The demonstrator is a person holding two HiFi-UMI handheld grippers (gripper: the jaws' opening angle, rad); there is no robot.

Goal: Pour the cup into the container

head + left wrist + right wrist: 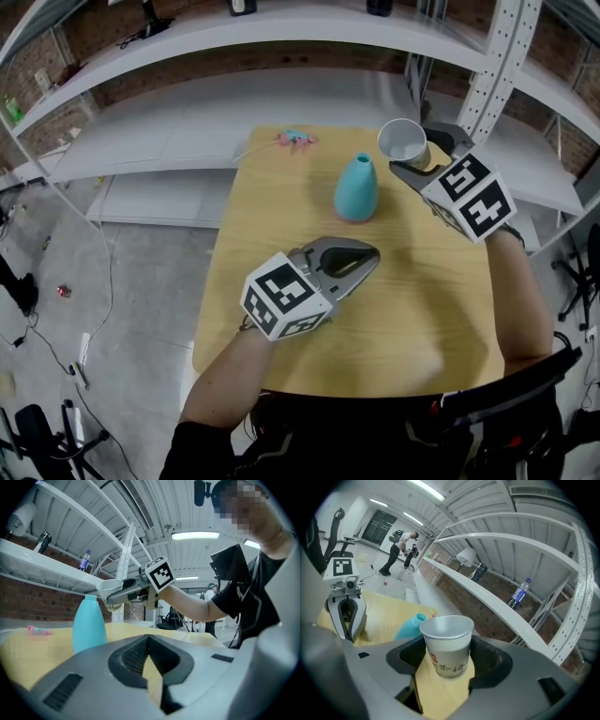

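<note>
A pale yellow wooden surface (394,319) carries a teal, narrow-necked bottle-shaped container (356,187), which stands upright near the middle of its far edge. The right hand-held gripper (412,155) clamps a white paper cup with printed characters (403,141) between its jaws, raised off the surface near the far right corner, just beside the container's neck. The left hand-held gripper (366,255) sits over the surface's middle, jaws drawn together with only a thin slit, holding nothing. A small pink object (295,139) lies at the far edge.
</note>
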